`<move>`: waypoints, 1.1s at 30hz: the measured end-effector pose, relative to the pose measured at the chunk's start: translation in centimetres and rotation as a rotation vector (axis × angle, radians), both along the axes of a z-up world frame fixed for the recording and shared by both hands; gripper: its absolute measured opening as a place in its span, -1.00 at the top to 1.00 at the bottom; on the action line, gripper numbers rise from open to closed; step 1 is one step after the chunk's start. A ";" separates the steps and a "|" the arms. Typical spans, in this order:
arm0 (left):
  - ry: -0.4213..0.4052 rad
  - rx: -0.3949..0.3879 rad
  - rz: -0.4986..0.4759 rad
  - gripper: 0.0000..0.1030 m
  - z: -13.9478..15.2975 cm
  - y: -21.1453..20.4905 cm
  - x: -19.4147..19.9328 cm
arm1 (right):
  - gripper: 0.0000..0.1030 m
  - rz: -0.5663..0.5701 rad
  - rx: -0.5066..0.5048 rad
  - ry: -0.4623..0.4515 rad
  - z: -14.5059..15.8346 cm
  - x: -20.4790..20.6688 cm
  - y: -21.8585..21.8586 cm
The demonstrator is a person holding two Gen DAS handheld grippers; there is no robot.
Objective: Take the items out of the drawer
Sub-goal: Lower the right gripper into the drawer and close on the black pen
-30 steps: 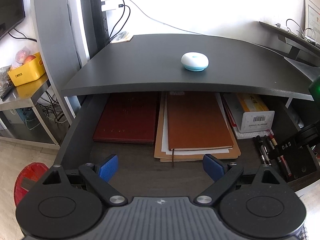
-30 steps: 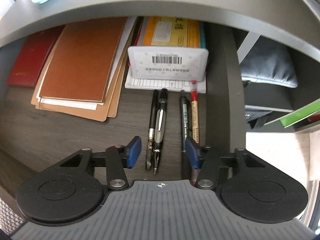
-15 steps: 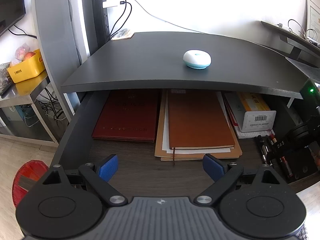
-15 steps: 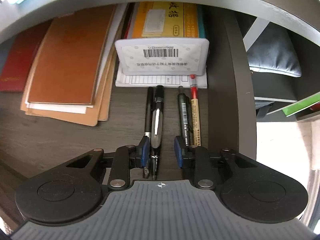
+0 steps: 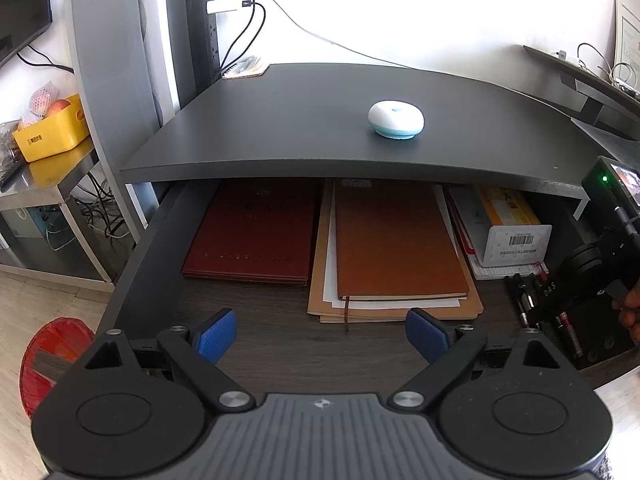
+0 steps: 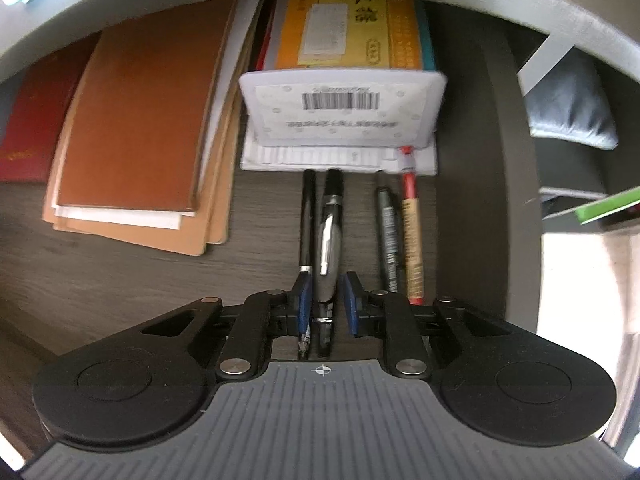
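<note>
Right gripper (image 6: 325, 305) jaws are closed on the black clip pen (image 6: 329, 240) at the drawer's (image 5: 152, 256) right; left gripper (image 5: 320, 330) jaws are held wide apart.

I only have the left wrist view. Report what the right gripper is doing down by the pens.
Observer: The right gripper has one pad on each side of the black pen with the silver clip. I cannot tell if the pads touch it.
Operator: Tell me what else sits close to that pen.
Observer: A thinner black pen lies right against its left side, with its lower end running in by the left pad.
Operator: List the other pens.
Observer: A dark marker and a red-capped pen lie to the right, outside the gripper.
</note>
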State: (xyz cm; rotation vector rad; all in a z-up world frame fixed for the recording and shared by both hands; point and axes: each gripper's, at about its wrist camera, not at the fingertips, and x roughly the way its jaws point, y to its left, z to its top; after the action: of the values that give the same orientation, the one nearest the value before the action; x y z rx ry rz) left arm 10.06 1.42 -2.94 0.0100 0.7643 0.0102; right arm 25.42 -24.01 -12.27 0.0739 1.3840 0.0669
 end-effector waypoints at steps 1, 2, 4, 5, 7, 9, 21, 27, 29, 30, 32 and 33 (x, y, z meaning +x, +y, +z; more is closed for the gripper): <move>0.000 0.000 0.000 -0.79 0.0 0.0 0.0 | 0.58 -0.005 0.011 0.007 -0.1 0.0 0.0; 0.001 0.000 0.000 -0.79 0.0 0.0 0.0 | 0.58 -0.006 0.005 0.010 -0.2 0.1 0.2; 0.002 0.000 0.001 -0.79 -0.1 0.1 -0.1 | 0.59 -0.006 -0.016 0.017 -0.5 0.1 0.5; 0.002 0.000 0.003 -0.79 -0.1 0.1 -0.1 | 0.58 -0.008 -0.025 0.018 -0.5 0.1 0.5; 0.002 -0.002 0.004 -0.79 -0.1 0.2 -0.1 | 0.58 -0.014 -0.019 0.018 -0.5 0.3 0.4; 0.004 -0.004 0.002 -0.79 -0.2 0.2 -0.1 | 0.59 -0.012 -0.017 0.019 -0.4 0.4 0.4; 0.003 -0.005 0.001 -0.79 -0.2 0.1 0.0 | 0.60 -0.043 0.019 -0.013 1.5 0.0 -2.0; 0.003 0.001 -0.005 -0.79 -0.1 -0.1 0.1 | 0.64 -0.019 0.004 -0.002 0.7 -0.3 -0.3; 0.002 0.001 -0.003 -0.79 -0.1 0.0 0.1 | 0.64 -0.006 -0.024 0.009 0.4 -0.2 0.0; 0.002 0.001 -0.002 -0.79 -0.1 0.0 0.1 | 0.64 0.000 -0.036 0.014 0.3 -0.1 0.2; 0.002 0.000 0.000 -0.79 -0.1 0.0 0.1 | 0.64 0.011 -0.037 0.013 0.3 -0.1 0.5; 0.001 0.000 0.001 -0.79 -0.1 0.1 0.1 | 0.64 0.014 -0.039 0.014 0.3 -0.1 0.7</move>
State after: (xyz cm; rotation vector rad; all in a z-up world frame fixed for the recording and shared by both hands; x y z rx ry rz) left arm 10.14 1.49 -3.00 0.0098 0.7657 0.0111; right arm 25.34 -23.36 -11.99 0.0325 1.3989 0.0510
